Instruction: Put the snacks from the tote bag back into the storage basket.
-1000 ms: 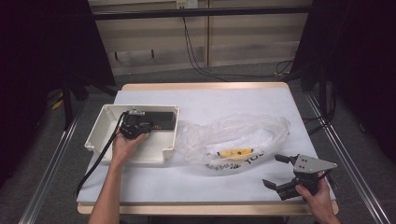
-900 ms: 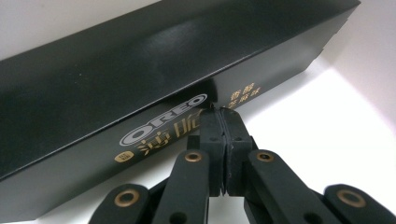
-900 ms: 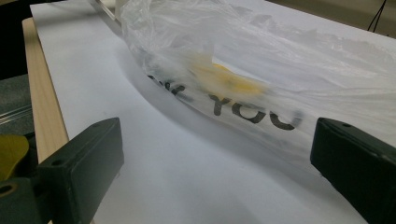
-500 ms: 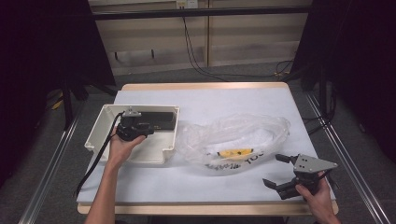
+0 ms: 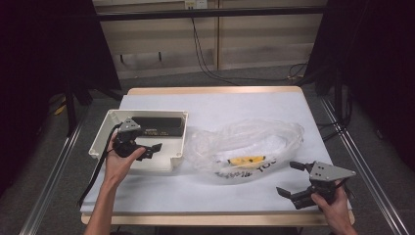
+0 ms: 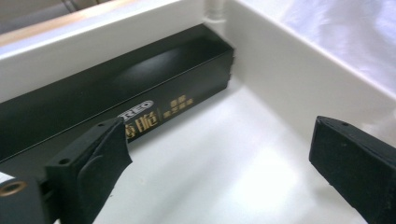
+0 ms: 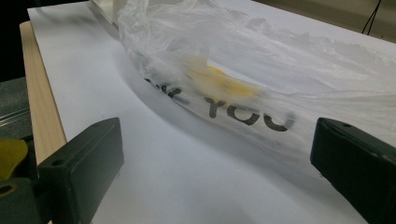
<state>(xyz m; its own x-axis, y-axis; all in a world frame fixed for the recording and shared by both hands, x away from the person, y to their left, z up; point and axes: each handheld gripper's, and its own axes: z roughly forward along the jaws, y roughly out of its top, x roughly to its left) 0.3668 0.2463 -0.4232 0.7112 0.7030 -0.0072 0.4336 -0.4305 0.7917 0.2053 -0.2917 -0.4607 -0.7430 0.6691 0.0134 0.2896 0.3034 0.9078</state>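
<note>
A long black box (image 5: 156, 126) with gold lettering lies along the far wall of a white tray (image 5: 177, 147) at the table's left. My left gripper (image 5: 150, 150) hovers over the tray's near half. Its jaws have just been opening and now stand wide, with nothing between them. In the left gripper view the black box (image 6: 116, 88) lies just beyond the left gripper (image 6: 219, 144), above the bare tray floor (image 6: 224, 177). My right gripper (image 5: 288, 178) rests open at the front right, facing a clear plastic bag (image 5: 249, 142).
The clear plastic bag (image 7: 261, 60) bears black lettering and holds a yellow item (image 5: 246, 160), blurred in the right gripper view. White paper covers the table (image 5: 220, 105), whose wooden edge (image 7: 39, 107) runs beside the right gripper (image 7: 215, 140). A cable trails from the left gripper off the table's left side.
The left gripper has let go of the black box, opened, and pulled back and up toward the tray's near edge. The box stays in the tray. The right gripper has not moved.
</note>
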